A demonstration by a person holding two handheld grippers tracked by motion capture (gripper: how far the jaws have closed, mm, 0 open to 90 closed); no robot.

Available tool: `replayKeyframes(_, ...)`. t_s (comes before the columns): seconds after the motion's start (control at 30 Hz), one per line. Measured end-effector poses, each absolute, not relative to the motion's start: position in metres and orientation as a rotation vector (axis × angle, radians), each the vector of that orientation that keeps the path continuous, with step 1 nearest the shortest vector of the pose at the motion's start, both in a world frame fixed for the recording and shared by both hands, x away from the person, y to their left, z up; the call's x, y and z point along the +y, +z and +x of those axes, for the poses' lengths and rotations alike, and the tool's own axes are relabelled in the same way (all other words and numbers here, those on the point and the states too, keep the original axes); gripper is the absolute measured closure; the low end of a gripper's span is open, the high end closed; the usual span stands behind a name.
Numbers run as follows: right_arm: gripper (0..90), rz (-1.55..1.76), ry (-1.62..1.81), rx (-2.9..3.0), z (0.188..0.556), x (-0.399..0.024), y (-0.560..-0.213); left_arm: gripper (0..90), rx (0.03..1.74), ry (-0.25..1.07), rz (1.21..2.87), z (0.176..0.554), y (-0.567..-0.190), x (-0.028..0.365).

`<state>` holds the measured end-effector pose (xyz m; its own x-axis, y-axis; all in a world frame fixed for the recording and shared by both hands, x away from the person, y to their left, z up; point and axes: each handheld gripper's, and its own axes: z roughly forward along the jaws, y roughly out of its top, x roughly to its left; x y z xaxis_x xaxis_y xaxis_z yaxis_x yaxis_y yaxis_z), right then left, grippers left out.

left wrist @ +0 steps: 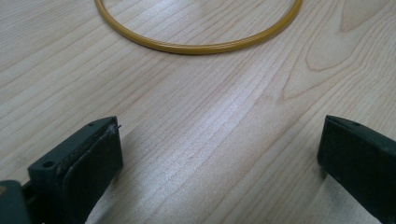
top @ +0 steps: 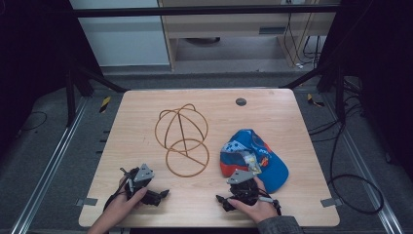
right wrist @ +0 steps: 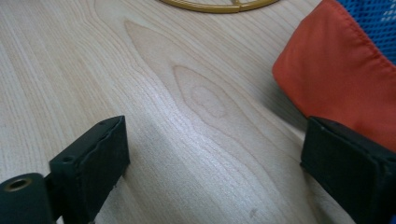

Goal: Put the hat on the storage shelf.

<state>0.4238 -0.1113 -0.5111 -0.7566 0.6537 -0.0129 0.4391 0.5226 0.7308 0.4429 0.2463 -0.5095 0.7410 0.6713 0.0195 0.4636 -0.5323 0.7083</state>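
On the light wooden bench [top: 146,204]: 1 golden wire-frame hat stand w/ round ring base [top: 184,139], 1 blue-and-orange fabric cap w/ printed patches [top: 253,158]. 2 black hand-held tools: 1 left tool [top: 160,195], 1 right tool [top: 221,201], each w/ 2 jaws. 1 dark round grommet [top: 240,102] at far edge.

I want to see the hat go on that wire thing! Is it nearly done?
Not yet, it looks barely started. Nothing looks done: the blue and orange cap lies flat on the table, apart from the wire hat stand. In hand: the right hand-held gripper sits open beside the cap's orange brim; the left hand-held gripper is open near the stand's ring. Probably left: grabbing, lifting, placing the cap.
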Motion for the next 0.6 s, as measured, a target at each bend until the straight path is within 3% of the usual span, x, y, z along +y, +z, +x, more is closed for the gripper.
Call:
replayKeyframes(0.23, 11.0, 0.956, 1.109, 2.401, 0.423, -0.121, -0.498, 0.0, 0.849, 0.38, 2.231, 0.442, -0.509, 0.247)
replayKeyframes(0.37, 17.6, 1.026, 1.101, 2.323, 0.42, -0.144, -0.481, 0.0, 0.848, 0.38, 2.231, 0.442, -0.51, 0.247)
replayKeyframes(0.6, 19.5, 1.082, 1.034, 2.227, 0.416, -0.179, -0.462, 0.0, 0.848, 0.38, 2.231, 0.442, -0.509, 0.247)
